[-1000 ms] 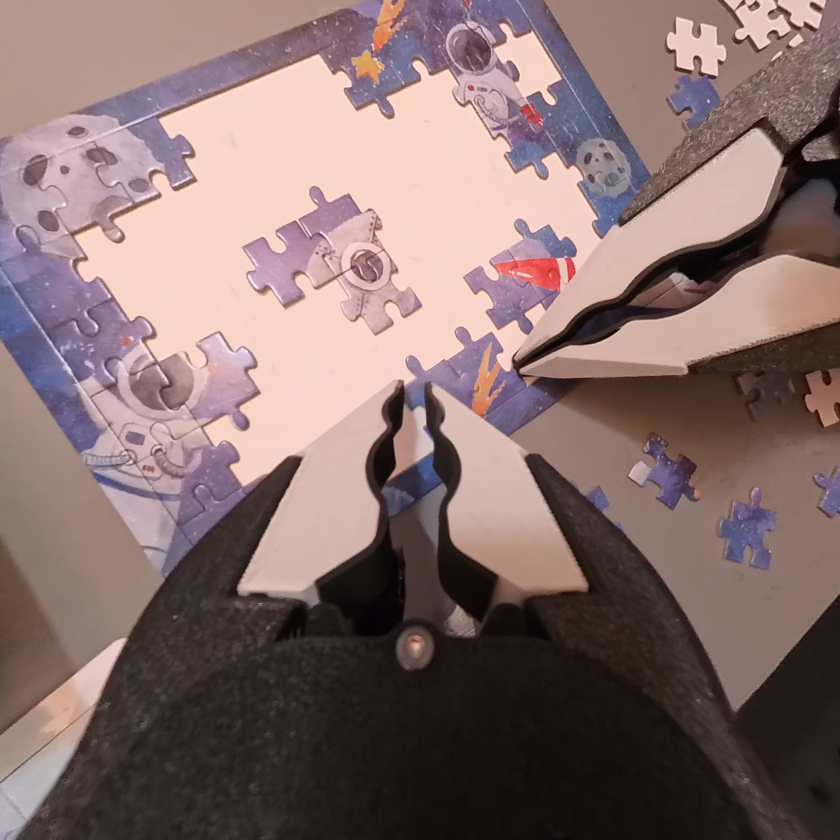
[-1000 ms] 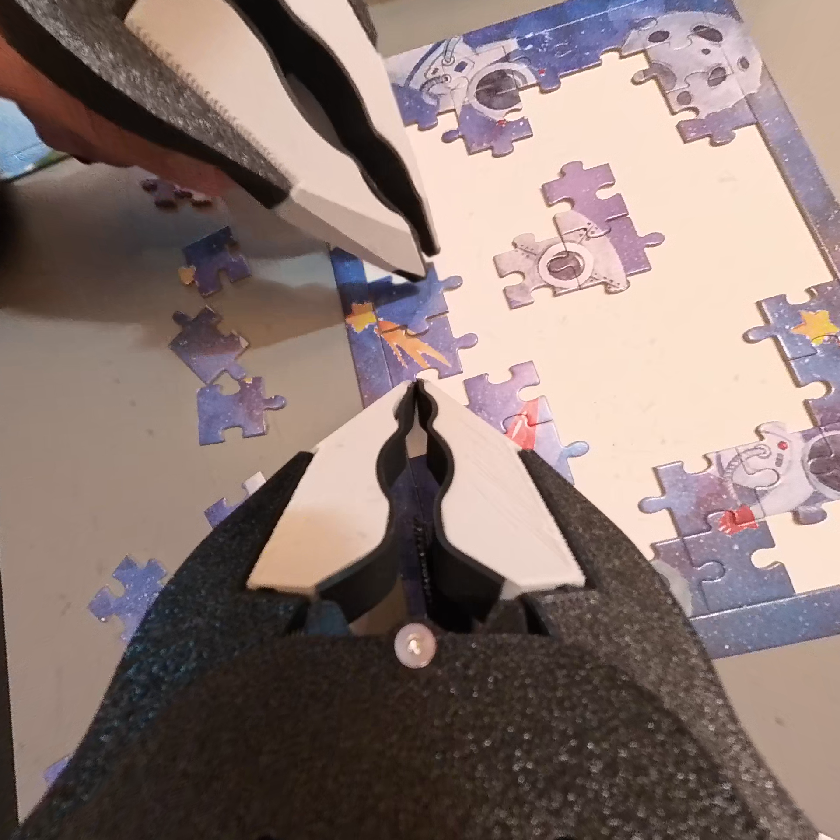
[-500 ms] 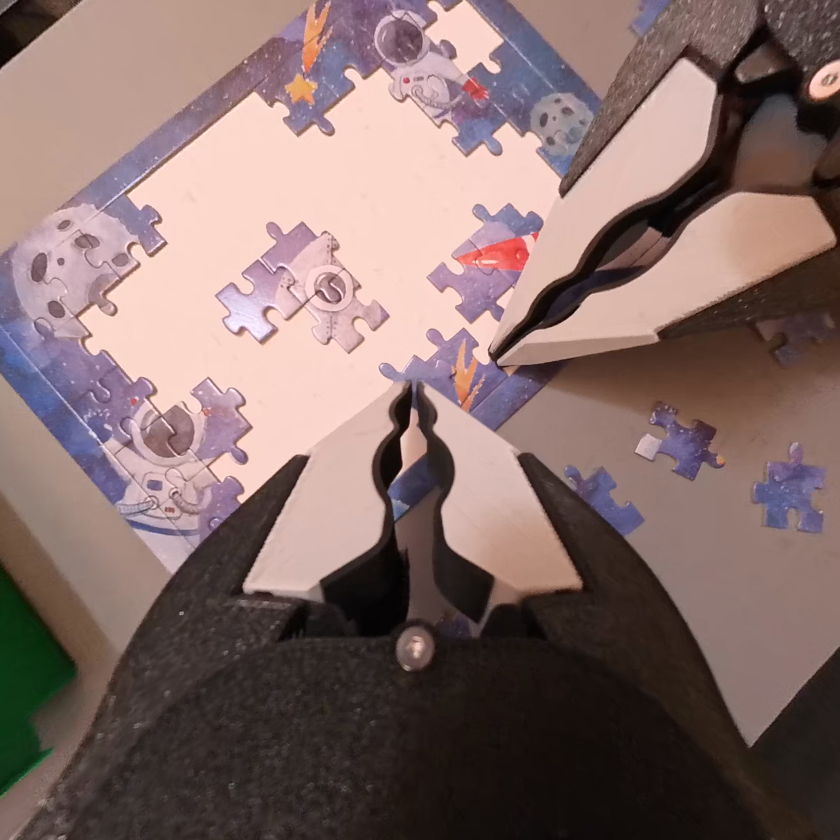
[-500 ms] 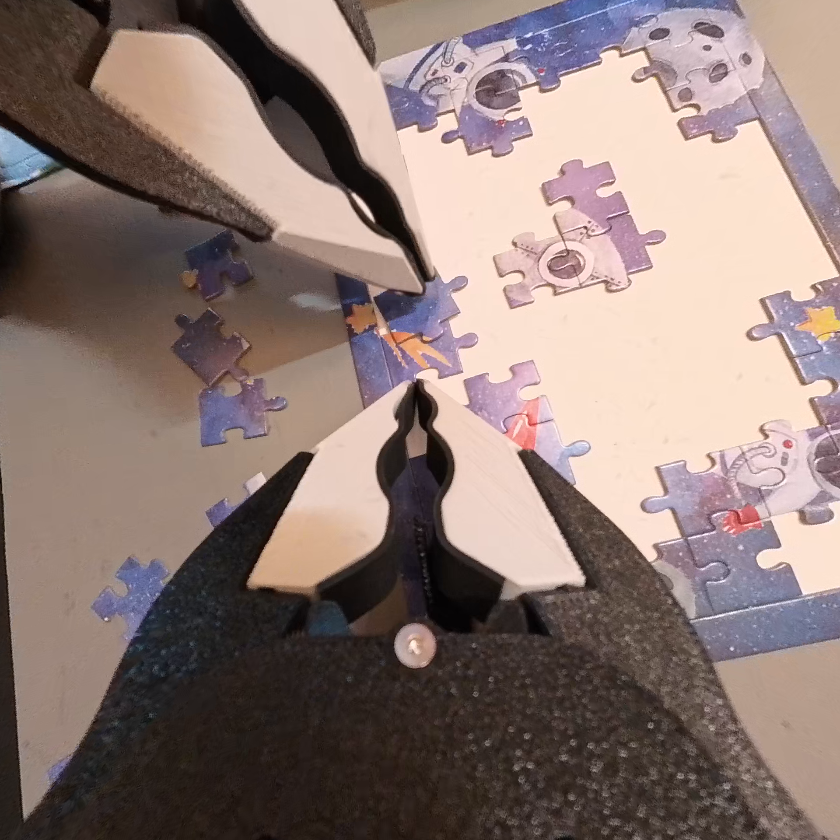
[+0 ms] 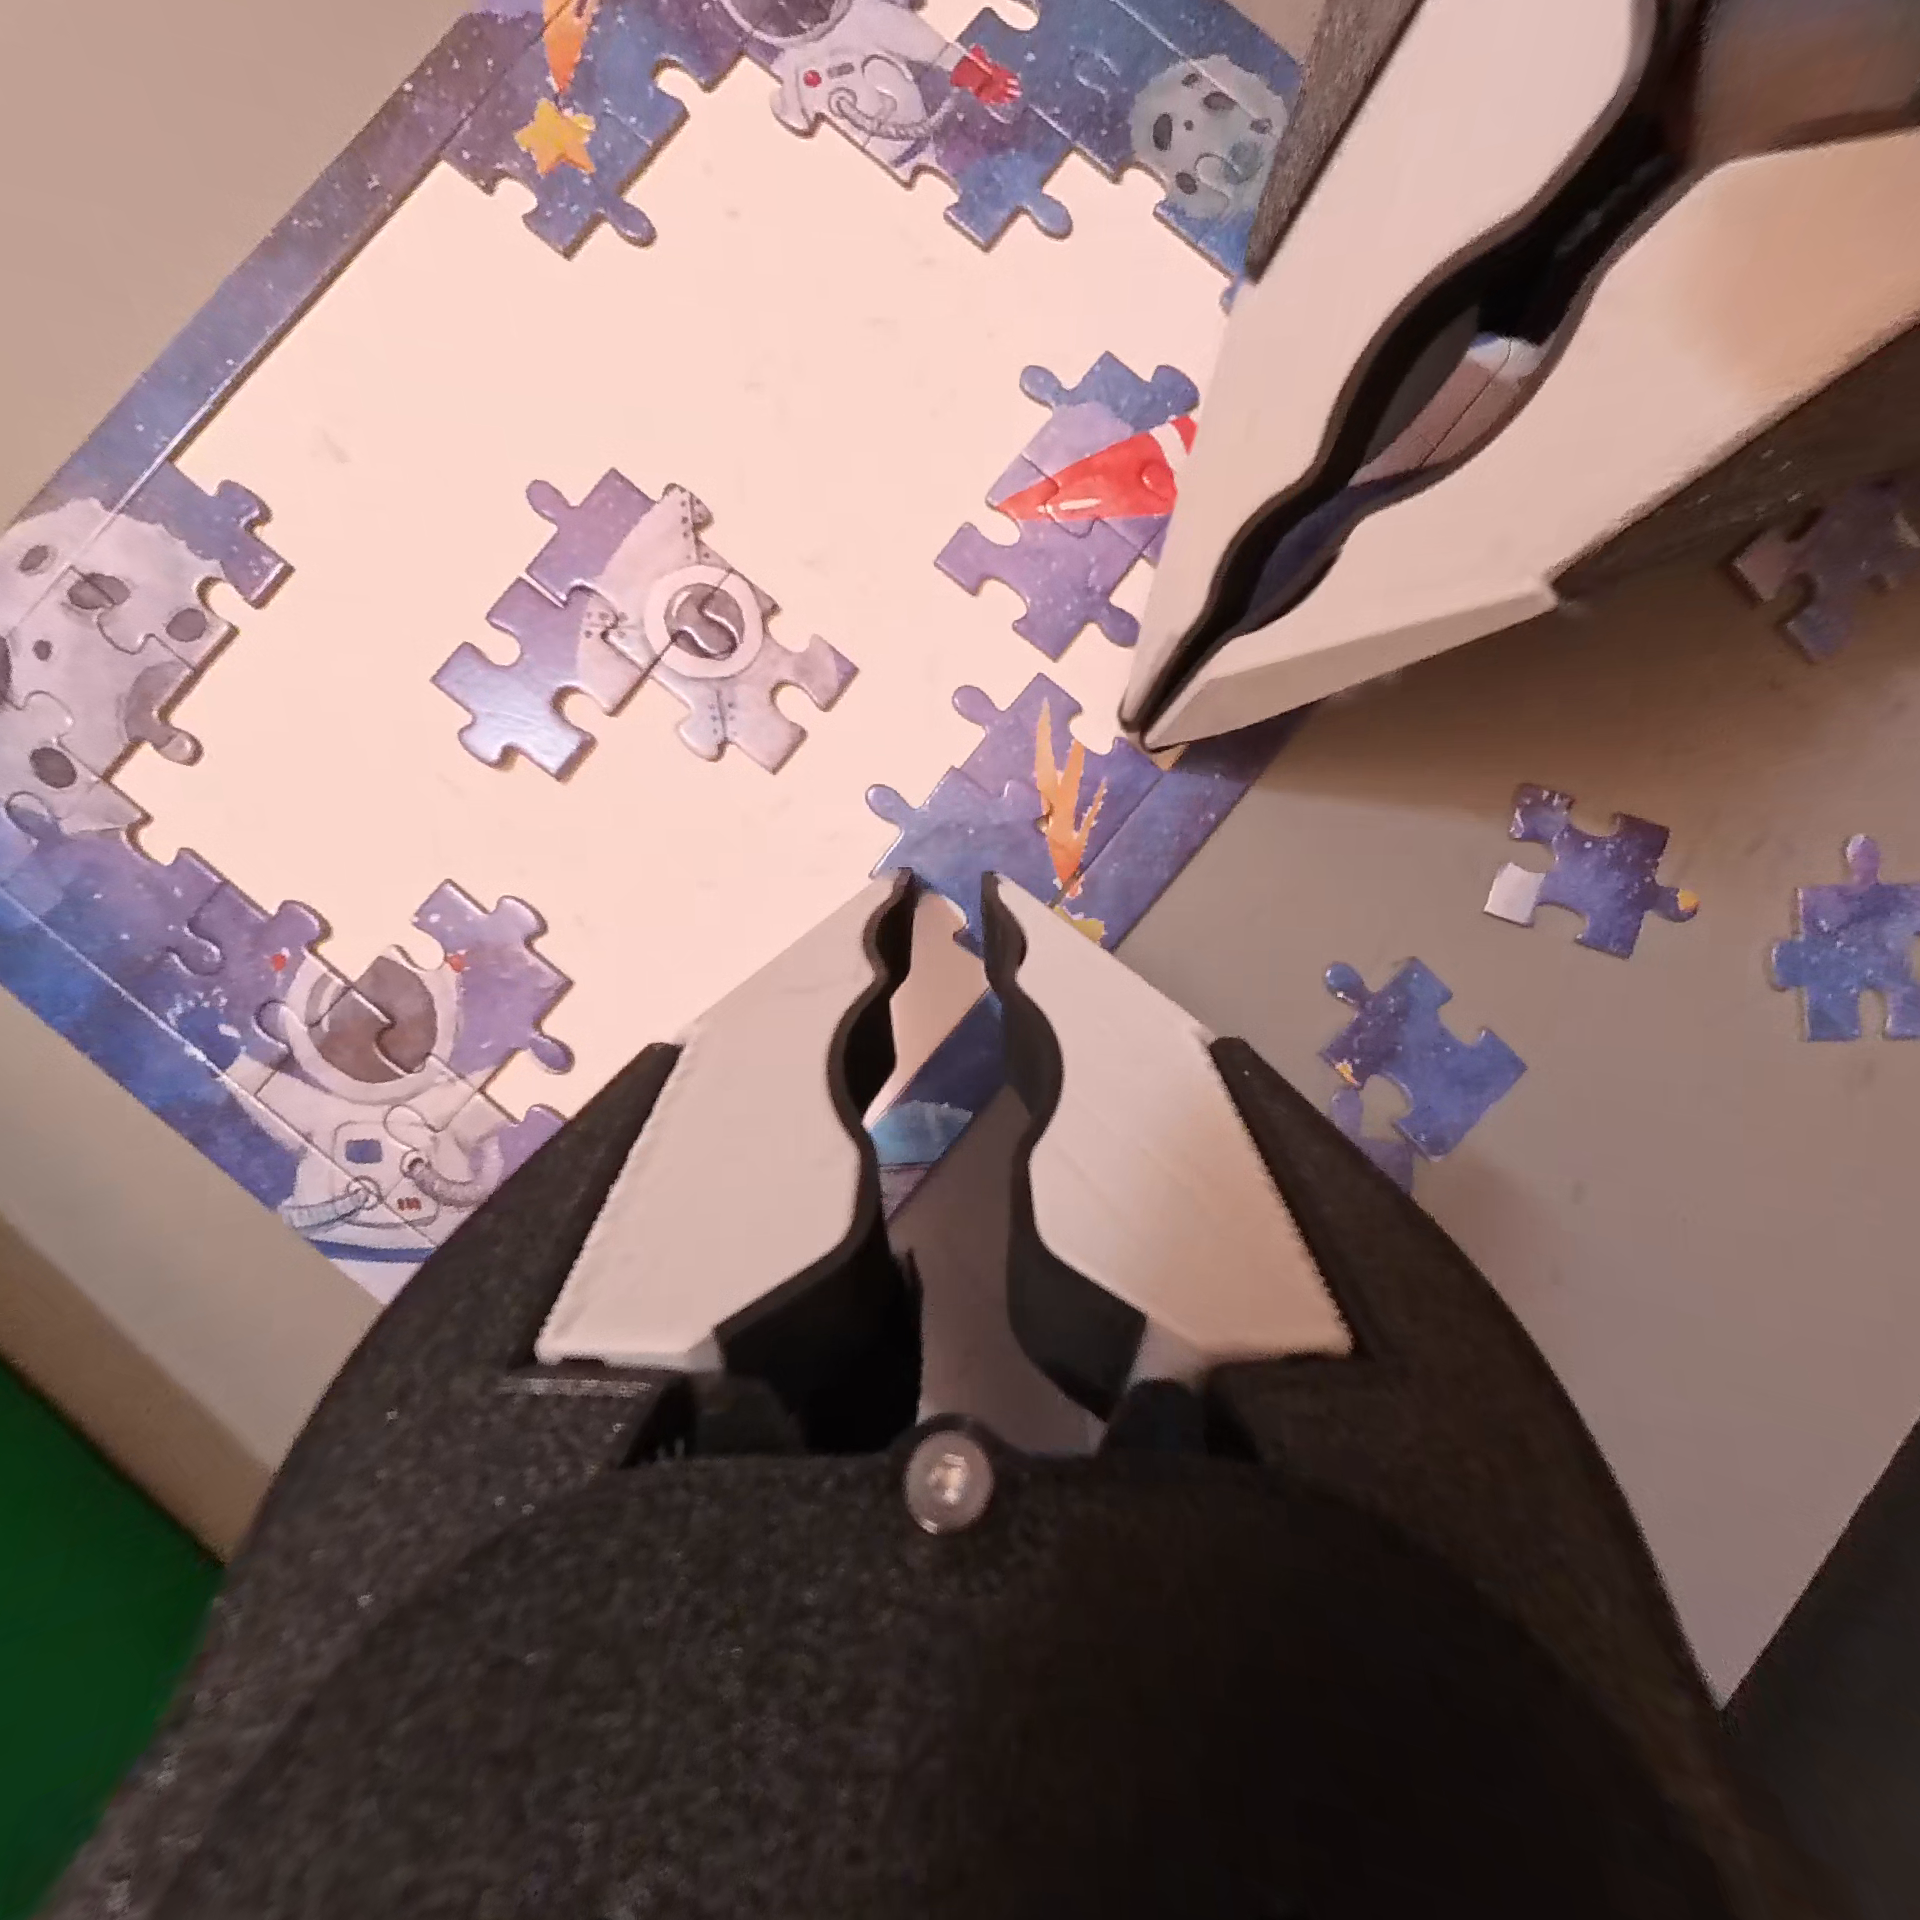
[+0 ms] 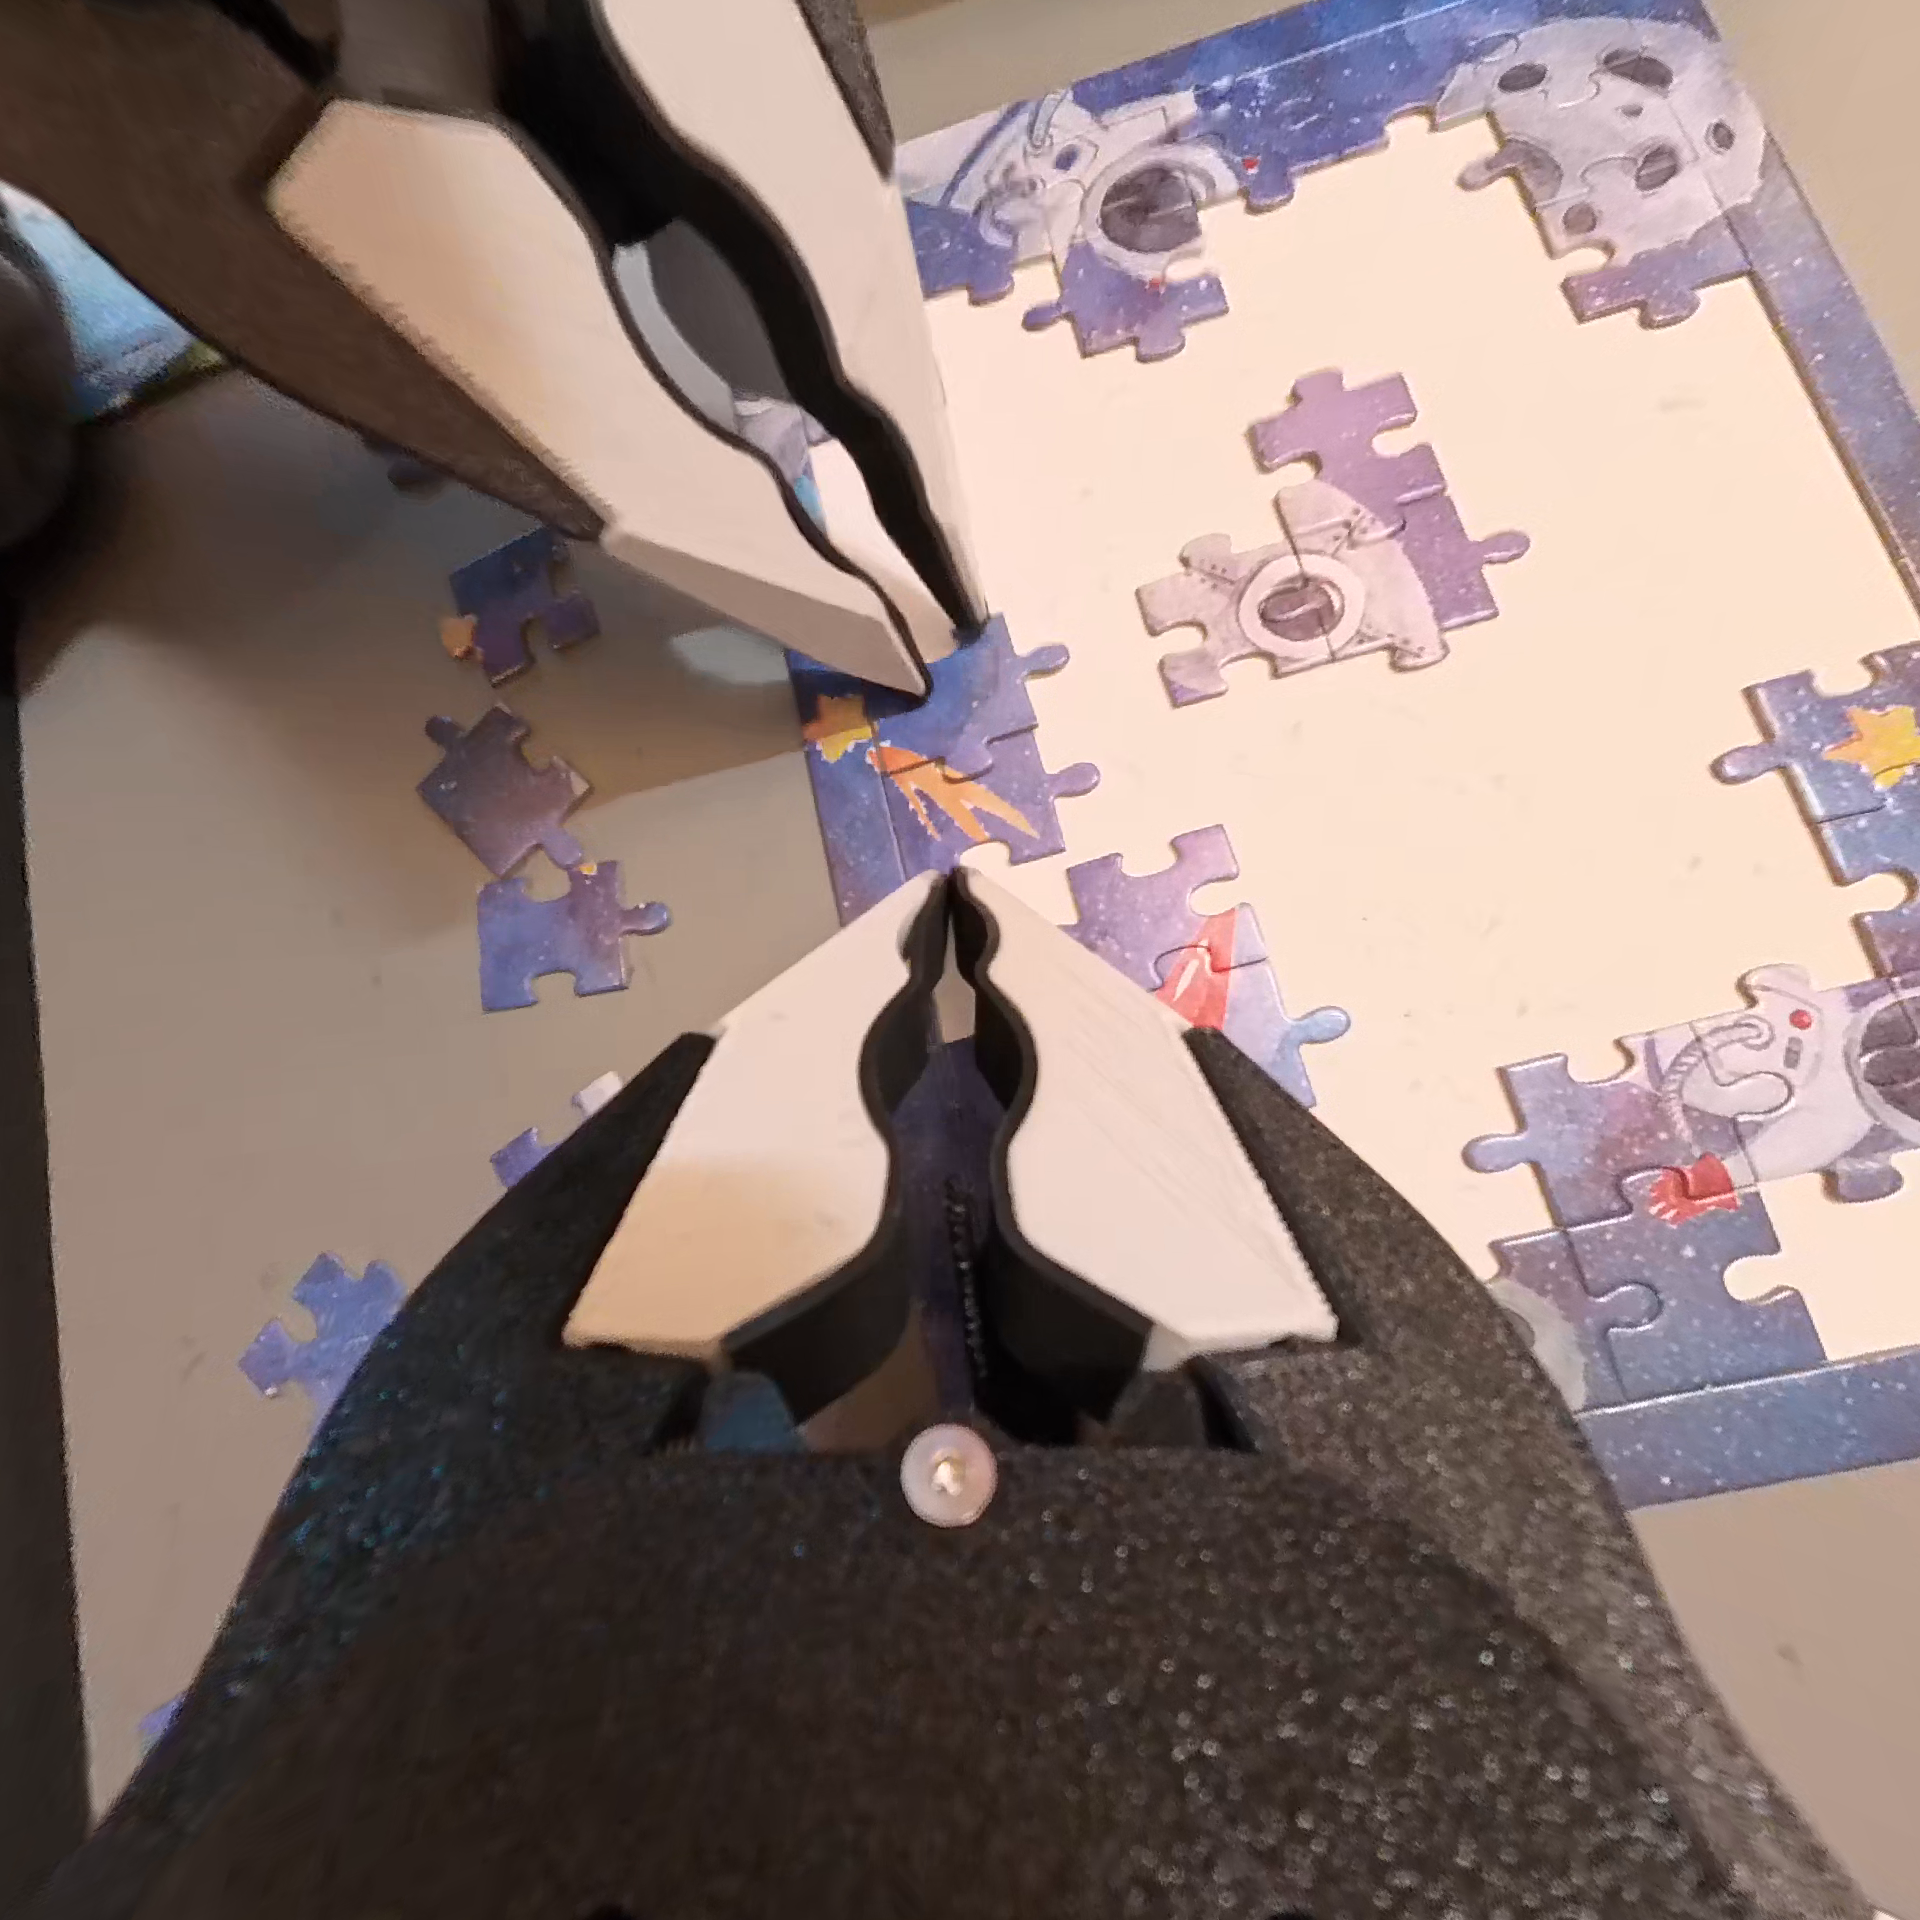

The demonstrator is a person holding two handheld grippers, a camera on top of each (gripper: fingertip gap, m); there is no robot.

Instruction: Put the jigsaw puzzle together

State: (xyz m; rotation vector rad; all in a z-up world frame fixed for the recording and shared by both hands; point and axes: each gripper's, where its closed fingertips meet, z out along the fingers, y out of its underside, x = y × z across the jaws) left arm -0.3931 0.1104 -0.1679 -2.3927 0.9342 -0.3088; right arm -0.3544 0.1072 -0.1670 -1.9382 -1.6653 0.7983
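Grey table (image 5: 1558,1351) lies under it all, with the puzzle board (image 5: 727,364) flat on top.

On the left gripper (image 5: 945,894), the two tips are a little bit apart and hold nothing. They touch down on a blue piece (image 6: 987,675) at the board's edge. On the right gripper (image 6: 951,883), the tips are pressed together. I cannot tell if a piece is hidden inside. Its tips sit just on the other side of the comet pieces (image 6: 956,800), so the comet is between the two grippers.

Next to the comet is a pair with a red rocket tip (image 5: 1091,488). A grey window group (image 5: 665,634) lies alone in the middle of the bare board. Astronauts and a moon fill the corners. Most of the middle is not filled yet. Loose pieces (image 5: 1590,883) wait on the table, just off the board.

I think the job now is to push the comet pieces flat into the edge. Press straight down, softly, and don't slide, or the joined pieces may pop up. One gripper should hold the board while the other presses. Then pick a loose piece and turn it to match before you set it in.
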